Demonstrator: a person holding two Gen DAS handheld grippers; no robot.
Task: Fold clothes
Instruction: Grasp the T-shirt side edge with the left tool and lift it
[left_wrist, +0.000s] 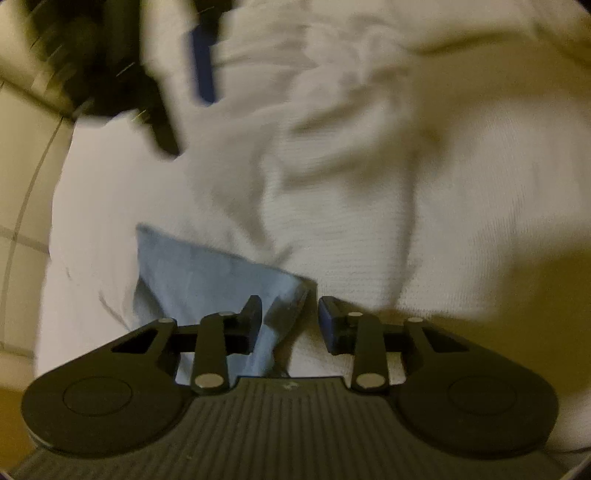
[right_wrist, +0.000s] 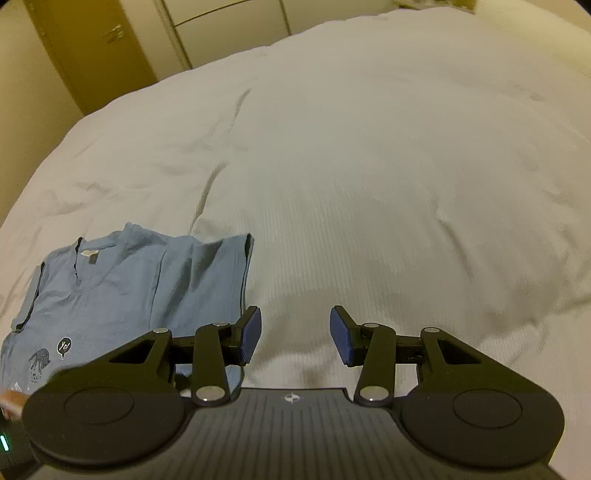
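Note:
A light blue T-shirt (right_wrist: 122, 295) lies folded on the white bed cover (right_wrist: 369, 166), collar and label facing up and a small print near its lower end. My right gripper (right_wrist: 295, 334) hovers open just right of the shirt, with only bed cover between its blue pads. In the blurred left wrist view, a corner of the blue T-shirt (left_wrist: 207, 273) lies under and between the fingers of my left gripper (left_wrist: 290, 321), which is open. A dark smeared shape with a blue pad (left_wrist: 203, 66) at the upper left looks like the other gripper.
The white bed cover (left_wrist: 406, 221) is rumpled, with creases near the middle. Beyond the bed's far edge stand a brown door (right_wrist: 92, 48) and pale cupboard panels (right_wrist: 229, 22). A bit of a hand (right_wrist: 11, 400) shows at the lower left.

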